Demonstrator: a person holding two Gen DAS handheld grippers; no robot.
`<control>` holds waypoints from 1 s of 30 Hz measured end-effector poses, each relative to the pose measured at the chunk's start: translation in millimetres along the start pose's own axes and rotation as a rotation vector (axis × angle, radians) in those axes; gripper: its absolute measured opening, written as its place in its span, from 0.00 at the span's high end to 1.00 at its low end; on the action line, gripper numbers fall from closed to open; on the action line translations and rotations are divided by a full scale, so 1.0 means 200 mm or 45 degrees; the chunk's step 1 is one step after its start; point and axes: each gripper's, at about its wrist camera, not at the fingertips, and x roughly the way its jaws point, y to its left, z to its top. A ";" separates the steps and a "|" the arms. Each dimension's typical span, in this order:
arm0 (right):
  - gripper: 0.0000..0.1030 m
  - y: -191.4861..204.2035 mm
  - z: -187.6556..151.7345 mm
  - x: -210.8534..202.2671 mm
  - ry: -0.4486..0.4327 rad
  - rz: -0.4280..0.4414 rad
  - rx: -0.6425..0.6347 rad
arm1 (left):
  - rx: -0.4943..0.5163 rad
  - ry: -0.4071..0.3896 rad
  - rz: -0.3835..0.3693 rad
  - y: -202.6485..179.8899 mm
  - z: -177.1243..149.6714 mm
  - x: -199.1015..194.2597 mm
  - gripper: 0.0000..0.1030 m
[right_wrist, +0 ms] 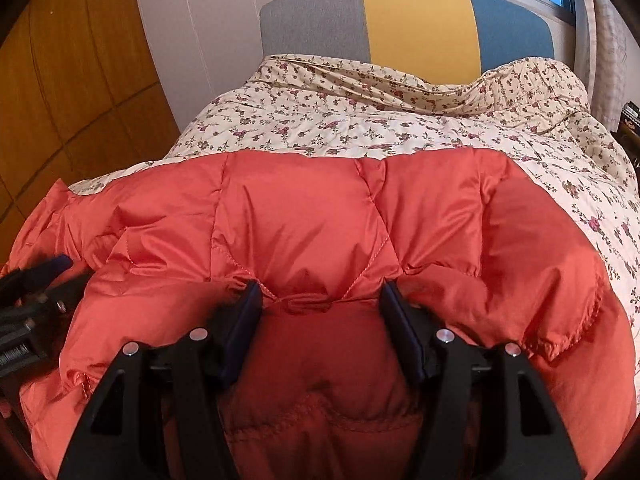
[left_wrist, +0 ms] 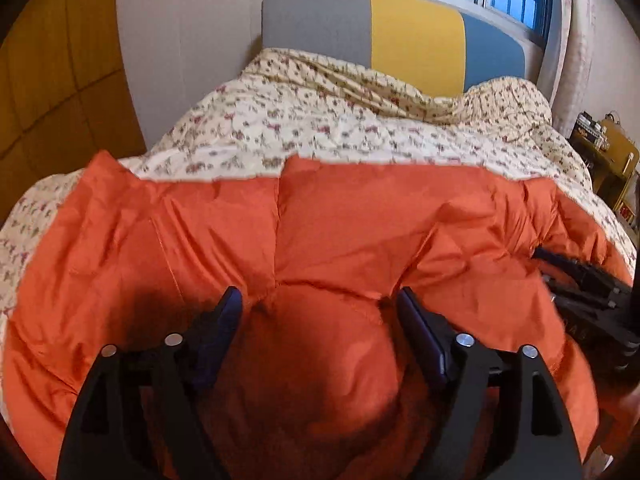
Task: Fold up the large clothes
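Observation:
A puffy orange down jacket (left_wrist: 340,220) lies spread across the foot of a bed, folded over on itself. My left gripper (left_wrist: 320,300) stands wide over a rounded bulge of the jacket. The bulge fills the gap, but the blue pads (left_wrist: 416,320) do not squeeze it. In the right wrist view the same jacket (right_wrist: 300,208) is bunched at a stitched seam, and my right gripper (right_wrist: 320,296) is shut on that thick fold. The black frame of each gripper shows at the edge of the other's view, low on the jacket.
The floral quilt (left_wrist: 320,120) covers the bed beyond the jacket, up to a grey, yellow and blue headboard (left_wrist: 416,44). A wooden wardrobe (left_wrist: 60,80) stands at the left and a small yellow shelf (left_wrist: 608,152) at the right of the bed.

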 end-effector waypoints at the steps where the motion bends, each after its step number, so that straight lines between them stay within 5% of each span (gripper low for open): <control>1: 0.40 0.00 0.00 0.00 -0.004 -0.001 0.000 | 0.006 -0.013 0.013 0.00 0.01 -0.01 0.16; 6: 0.39 -0.01 -0.01 -0.01 -0.018 0.003 0.001 | 0.046 -0.025 0.209 0.08 0.05 0.06 0.07; 12: 0.37 -0.02 0.02 -0.06 0.019 0.031 0.017 | -0.042 -0.008 0.095 0.17 -0.02 0.15 0.03; 15: 0.37 -0.10 0.10 -0.16 -0.065 0.053 0.069 | -0.061 -0.010 0.069 0.19 -0.03 0.16 0.03; 18: 0.35 -0.22 0.19 -0.22 -0.144 -0.080 0.095 | -0.074 -0.004 0.053 0.20 -0.03 0.17 0.03; 21: 0.35 -0.35 0.22 -0.14 -0.060 -0.191 0.122 | -0.078 -0.004 0.045 0.20 -0.03 0.18 0.03; 25: 0.33 -0.50 0.14 -0.02 0.007 -0.136 0.280 | -0.085 -0.002 0.026 0.20 -0.03 0.18 0.03; 30: 0.31 -0.46 0.09 0.03 -0.019 -0.215 0.241 | -0.097 0.001 -0.003 0.21 -0.03 0.19 0.03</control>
